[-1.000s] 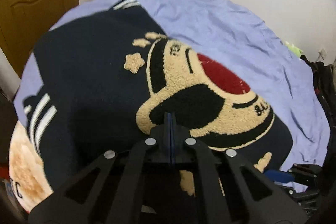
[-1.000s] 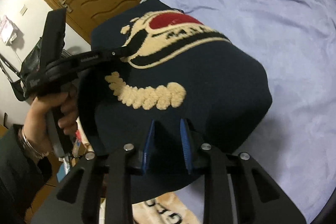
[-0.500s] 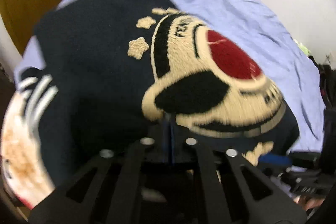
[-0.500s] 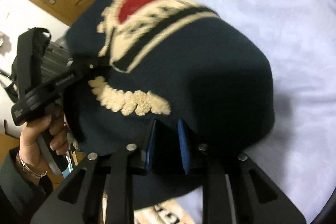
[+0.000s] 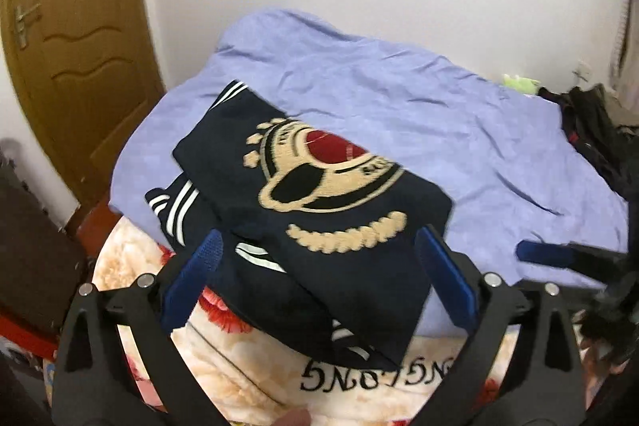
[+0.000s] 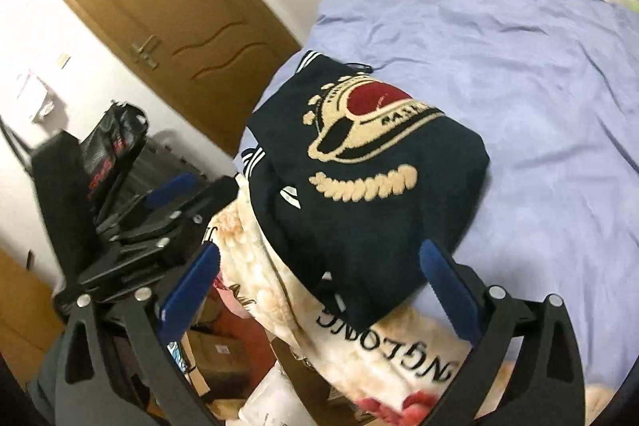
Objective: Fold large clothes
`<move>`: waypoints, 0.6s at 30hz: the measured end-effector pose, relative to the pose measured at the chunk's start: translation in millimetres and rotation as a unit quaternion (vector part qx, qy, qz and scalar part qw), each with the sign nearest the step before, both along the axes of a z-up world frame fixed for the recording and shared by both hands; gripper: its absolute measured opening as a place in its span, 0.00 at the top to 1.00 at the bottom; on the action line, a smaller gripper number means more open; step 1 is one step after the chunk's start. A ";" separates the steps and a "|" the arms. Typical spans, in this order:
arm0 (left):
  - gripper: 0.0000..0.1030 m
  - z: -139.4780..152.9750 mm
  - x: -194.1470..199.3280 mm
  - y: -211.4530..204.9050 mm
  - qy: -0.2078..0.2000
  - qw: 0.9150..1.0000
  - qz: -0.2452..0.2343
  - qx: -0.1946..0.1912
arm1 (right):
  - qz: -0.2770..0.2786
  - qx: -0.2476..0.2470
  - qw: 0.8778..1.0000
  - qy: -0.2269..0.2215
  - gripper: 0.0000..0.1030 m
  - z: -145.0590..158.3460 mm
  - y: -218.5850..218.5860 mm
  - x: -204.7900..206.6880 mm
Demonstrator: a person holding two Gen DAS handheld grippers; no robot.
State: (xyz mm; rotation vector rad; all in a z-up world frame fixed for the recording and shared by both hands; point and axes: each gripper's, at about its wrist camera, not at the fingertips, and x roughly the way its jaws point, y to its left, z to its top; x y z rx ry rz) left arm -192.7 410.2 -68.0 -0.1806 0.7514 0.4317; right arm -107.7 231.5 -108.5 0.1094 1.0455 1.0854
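Your folded navy sweater (image 5: pixel 319 210) lies as a compact bundle at the bed (image 5: pixel 459 130) edge, partly over a cream blanket (image 5: pixel 223 382); your left tool (image 5: pixel 319 286) and right tool (image 6: pixel 319 286) hang spread, empty; folding looks essentially done.

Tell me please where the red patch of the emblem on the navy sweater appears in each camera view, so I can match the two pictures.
Left wrist view: the red patch sits near the centre, slightly above the middle, at the top of the beige emblem on the navy sweater.
Right wrist view: the red patch is right of centre, in the upper half.
Shared landmark: the brown wooden door, left of the sweater in both.
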 end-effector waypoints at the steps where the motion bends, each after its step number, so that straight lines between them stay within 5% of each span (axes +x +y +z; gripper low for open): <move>1: 0.08 2.1 -1.3 -1.8 0.002 1.000 -0.001 0.010 | -0.012 0.000 1.000 0.004 0.05 -1.1 -2.2 -5.4; 11: 0.08 9.4 -20.0 0.6 0.030 0.998 -0.015 0.055 | -0.036 0.015 0.999 0.011 0.05 -6.3 0.9 -26.7; 18: 0.08 14.3 -25.4 6.8 0.012 0.999 -0.004 0.045 | -0.032 0.013 0.999 0.001 0.05 -4.8 2.0 -28.7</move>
